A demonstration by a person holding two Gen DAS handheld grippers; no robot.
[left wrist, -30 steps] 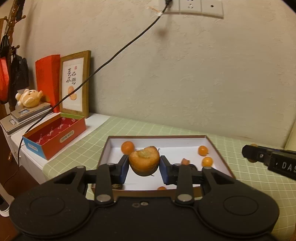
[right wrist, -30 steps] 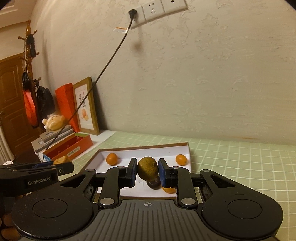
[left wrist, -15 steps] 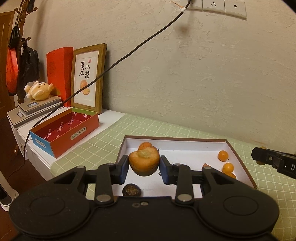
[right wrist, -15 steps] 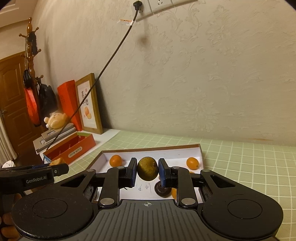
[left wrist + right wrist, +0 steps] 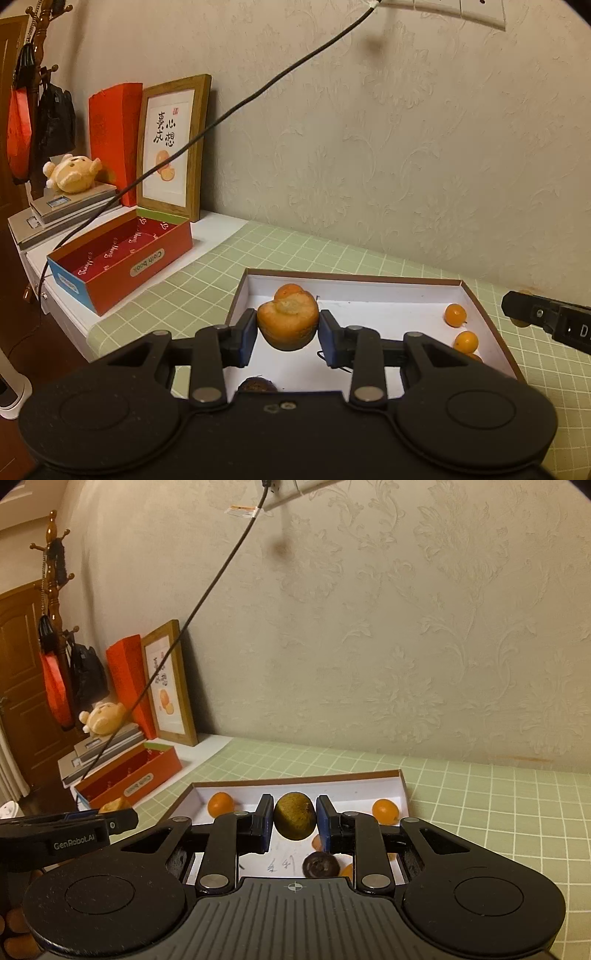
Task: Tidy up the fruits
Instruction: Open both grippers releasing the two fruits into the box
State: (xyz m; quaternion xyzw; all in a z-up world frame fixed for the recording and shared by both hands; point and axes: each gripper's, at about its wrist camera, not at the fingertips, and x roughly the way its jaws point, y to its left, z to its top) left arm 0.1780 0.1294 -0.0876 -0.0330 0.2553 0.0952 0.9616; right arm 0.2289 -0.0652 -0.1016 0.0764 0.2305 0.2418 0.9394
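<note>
My left gripper (image 5: 288,338) is shut on a peeled orange fruit (image 5: 287,321), held above the left part of a shallow white tray (image 5: 351,291). My right gripper (image 5: 293,821) is shut on a green-brown kiwi (image 5: 294,814), held above the same tray (image 5: 303,788). In the tray lie small orange kumquats (image 5: 455,314) (image 5: 220,804) (image 5: 385,811) and a dark round fruit (image 5: 320,864), which also shows in the left wrist view (image 5: 256,384). The left gripper shows at the left of the right wrist view (image 5: 110,821); the right gripper's fingertip (image 5: 517,308) enters the left wrist view at the right.
The tray sits on a green checked tablecloth (image 5: 480,805) against a wall. To the left stand an open red box (image 5: 122,254), a framed picture (image 5: 171,147), a red bag (image 5: 114,140), a plush toy (image 5: 72,173) on a stack of books, and a hanging black cable (image 5: 240,107).
Both grippers have risen and tilted up a little with their fruits still held. The tray now sits lower and more to the right in the left wrist view.
</note>
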